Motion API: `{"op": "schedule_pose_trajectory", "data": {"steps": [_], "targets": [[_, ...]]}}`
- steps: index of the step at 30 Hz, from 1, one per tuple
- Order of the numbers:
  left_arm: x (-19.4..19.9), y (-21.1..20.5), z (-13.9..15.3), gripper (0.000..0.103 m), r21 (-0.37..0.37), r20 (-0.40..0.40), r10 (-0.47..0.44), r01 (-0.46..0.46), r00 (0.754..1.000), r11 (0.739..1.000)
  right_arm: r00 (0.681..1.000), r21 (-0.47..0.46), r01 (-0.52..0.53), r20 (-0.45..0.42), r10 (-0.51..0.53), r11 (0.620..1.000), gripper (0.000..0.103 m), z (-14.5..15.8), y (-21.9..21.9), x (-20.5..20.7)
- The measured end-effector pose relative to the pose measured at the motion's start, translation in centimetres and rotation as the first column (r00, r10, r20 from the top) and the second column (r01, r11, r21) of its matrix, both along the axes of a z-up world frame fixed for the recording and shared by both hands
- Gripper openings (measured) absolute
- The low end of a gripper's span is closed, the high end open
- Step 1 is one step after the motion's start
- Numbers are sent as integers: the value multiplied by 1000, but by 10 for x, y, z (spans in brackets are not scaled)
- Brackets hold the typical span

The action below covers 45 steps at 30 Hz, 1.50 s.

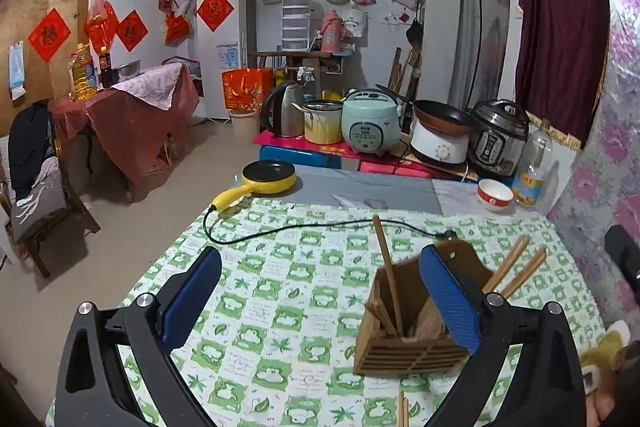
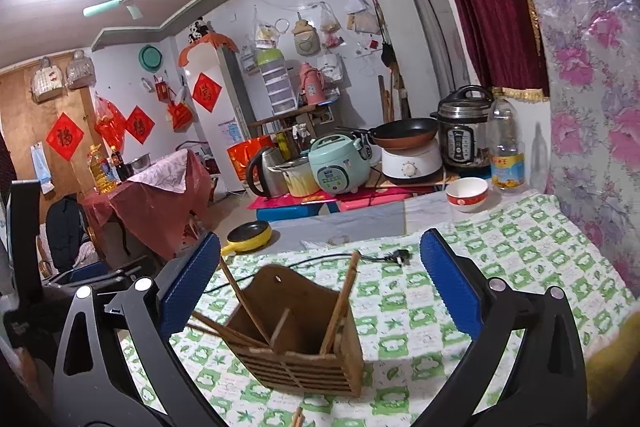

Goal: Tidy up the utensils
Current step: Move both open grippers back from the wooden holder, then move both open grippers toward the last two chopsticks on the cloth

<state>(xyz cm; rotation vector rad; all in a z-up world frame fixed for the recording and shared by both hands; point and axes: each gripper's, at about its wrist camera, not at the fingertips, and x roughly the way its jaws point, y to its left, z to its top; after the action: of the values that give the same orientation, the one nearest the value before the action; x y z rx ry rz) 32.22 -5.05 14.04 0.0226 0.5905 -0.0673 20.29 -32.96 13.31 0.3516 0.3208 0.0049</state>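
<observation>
My left gripper point(image 1: 320, 291) spread wide, nothing between pads; wooden holder point(image 1: 408, 331) at its 4 o'clock on green-checked tablecloth point(image 1: 280, 307), chopsticks point(image 1: 386, 267) leaning inside; my right gripper point(image 2: 320, 283) spread too, holder at its 6 o'clock; bowl point(image 2: 467, 194) at 1 o'clock.

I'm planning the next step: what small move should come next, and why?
Probably lower the right gripper toward the loose chopsticks lying on the tablecloth just in front of the wooden holder. Both grippers are open and empty, while other chopsticks already stand inside.
</observation>
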Motion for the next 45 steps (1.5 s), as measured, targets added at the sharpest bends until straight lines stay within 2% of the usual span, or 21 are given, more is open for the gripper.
{"op": "schedule_pose_trajectory", "data": {"steps": [2,4,6,7,10,13,15,16,20,24,27,33,40,44,45], "targets": [[-13,-2,-14,97,13,6,-29,29,1000,999,1000,-8,-5,-11,5,1000,97,-1,1,-7],[-34,0,-36,97,58,54,-20,16,998,998,1000,-24,-11,-19,11,1000,97,-5,3,-15],[-51,-3,-61,97,164,98,4,-20,995,986,999,-61,-14,-33,12,998,97,-12,7,-23],[-60,-5,-77,97,234,107,-8,-17,994,972,999,-89,-16,-48,12,996,97,-21,11,-28],[-80,-5,-118,97,336,84,-58,27,995,942,996,-157,-26,-89,12,987,97,-55,15,-40],[-87,-5,-145,97,397,11,-89,77,996,915,979,-239,-44,-204,-6,970,97,-108,18,-45],[-88,-4,-156,97,387,-51,-109,121,993,914,949,-263,-70,-316,-18,962,97,-138,17,-40],[-87,-4,-160,97,383,-70,-115,133,991,914,922,-264,-91,-387,-19,960,97,-150,17,-35],[-85,-6,-170,97,409,-103,-116,148,988,901,891,-223,-141,-453,25,965,97,-163,17,-28],[-80,-10,-180,97,439,-144,-108,161,984,884,892,-287,-162,-452,16,944,97,-163,29,-30],[-83,-14,-182,97,463,-146,-103,159,984,872,888,-325,-175,-459,6,929,97,-166,38,-30],[-80,-13,-184,97,482,-150,-91,153,984,863,880,-331,-194,-475,14,923,97,-173,42,-31],[-75,-13,-191,97,473,-202,-87,175,976,864,859,-302,-199,-512,18,932,97,-179,39,-27],[-64,-11,-206,98,449,-308,-86,224,948,865,842,-243,-208,-538,47,948,97,-183,34,-26],[-62,-9,-207,99,438,-312,-82,220,946,872,837,-218,-219,-542,69,951,97,-183,33,-27]]}}
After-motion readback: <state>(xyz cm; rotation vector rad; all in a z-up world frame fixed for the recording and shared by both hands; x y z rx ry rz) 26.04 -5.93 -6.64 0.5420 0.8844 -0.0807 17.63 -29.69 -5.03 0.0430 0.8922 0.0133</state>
